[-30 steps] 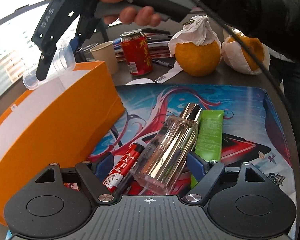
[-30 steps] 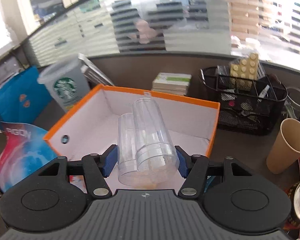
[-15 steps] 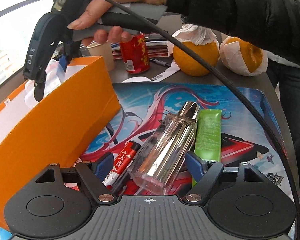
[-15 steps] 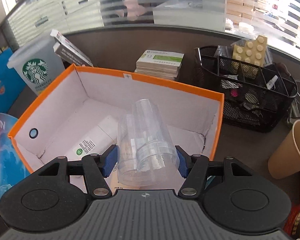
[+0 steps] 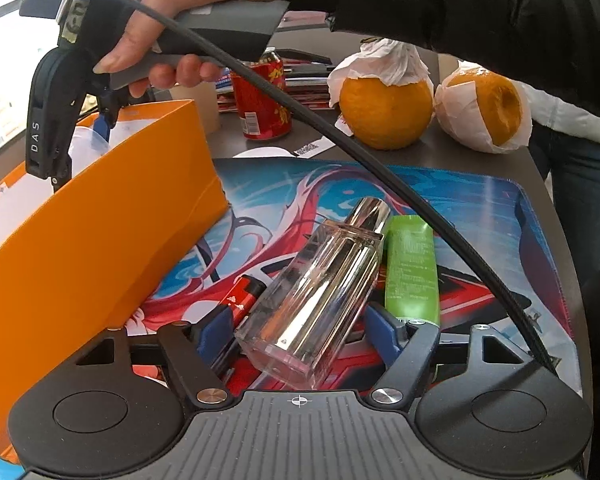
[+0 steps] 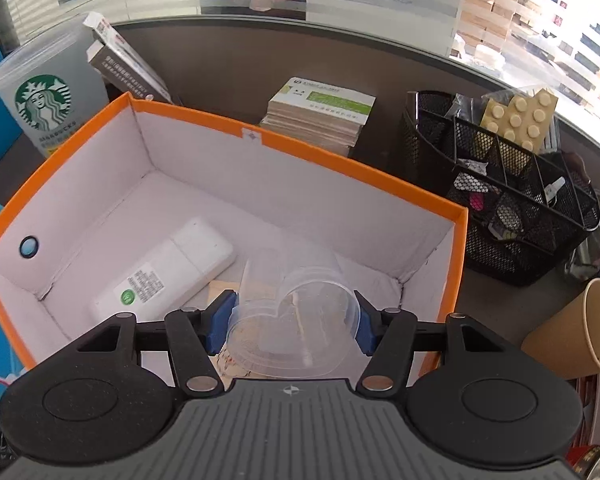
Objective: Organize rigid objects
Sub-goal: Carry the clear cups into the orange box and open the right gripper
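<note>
The base of the clear plastic container (image 6: 292, 328) is cut off behind the right gripper (image 6: 293, 322), and the red tube (image 5: 242, 300) beside the glass bottle (image 5: 320, 292) is half hidden by a blue pad. The right gripper pinches the container between both pads, now lower inside the orange box (image 6: 300, 148) than half a second ago — close over the floor near the white pack (image 6: 168, 272). The left gripper (image 5: 296, 328) stands wide apart around the bottle on the printed mat (image 5: 480, 208), gripping nothing — unchanged.

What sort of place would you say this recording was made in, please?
Most likely an office desk by a window: a black mesh desk organizer holds small supplies, a stack of printed booklets sits beside it, and tall buildings show through the glass.
</note>
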`<state>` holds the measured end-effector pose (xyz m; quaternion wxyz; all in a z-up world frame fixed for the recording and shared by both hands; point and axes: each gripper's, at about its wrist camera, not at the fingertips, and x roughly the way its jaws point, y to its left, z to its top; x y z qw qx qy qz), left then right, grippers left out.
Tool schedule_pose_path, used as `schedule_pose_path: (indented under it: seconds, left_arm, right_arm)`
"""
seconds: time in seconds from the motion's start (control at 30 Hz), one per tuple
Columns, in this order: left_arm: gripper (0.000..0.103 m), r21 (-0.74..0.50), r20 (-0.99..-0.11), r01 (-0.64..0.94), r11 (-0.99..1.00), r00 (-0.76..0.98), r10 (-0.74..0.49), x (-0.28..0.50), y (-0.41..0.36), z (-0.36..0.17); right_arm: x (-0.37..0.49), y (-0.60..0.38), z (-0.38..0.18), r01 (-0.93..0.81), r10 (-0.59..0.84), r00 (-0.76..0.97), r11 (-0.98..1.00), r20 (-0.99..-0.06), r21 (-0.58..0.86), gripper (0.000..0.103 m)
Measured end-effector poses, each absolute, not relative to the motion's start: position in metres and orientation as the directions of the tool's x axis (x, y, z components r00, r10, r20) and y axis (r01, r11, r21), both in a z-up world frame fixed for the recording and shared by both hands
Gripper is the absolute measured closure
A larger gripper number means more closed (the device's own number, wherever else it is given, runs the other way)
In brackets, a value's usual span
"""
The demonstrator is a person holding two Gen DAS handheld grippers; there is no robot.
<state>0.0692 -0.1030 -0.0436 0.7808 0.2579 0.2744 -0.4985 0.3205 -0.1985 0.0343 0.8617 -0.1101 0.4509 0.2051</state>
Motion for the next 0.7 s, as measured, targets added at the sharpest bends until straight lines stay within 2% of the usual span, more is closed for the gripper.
schedule_pose_path:
  seconds: [0.13,0.7]
  left_arm:
    - [0.03,0.129,-0.684,0.919,0.372,0.354,-0.638,0.07,-0.104,-0.044]
    - [0.031,0.124,-0.681,0.915,0.384,0.36,-0.638,0.07,-0.104,-0.044]
  right_arm:
    - [0.329,-0.201,0.035,-0.428,0.253,0.533,0.904,-0.808,0.001,0.047]
    - [0.326,-0.163,0.007,-0.481,-0.039,0.514,0.814,-0.857,-0.326,0.044]
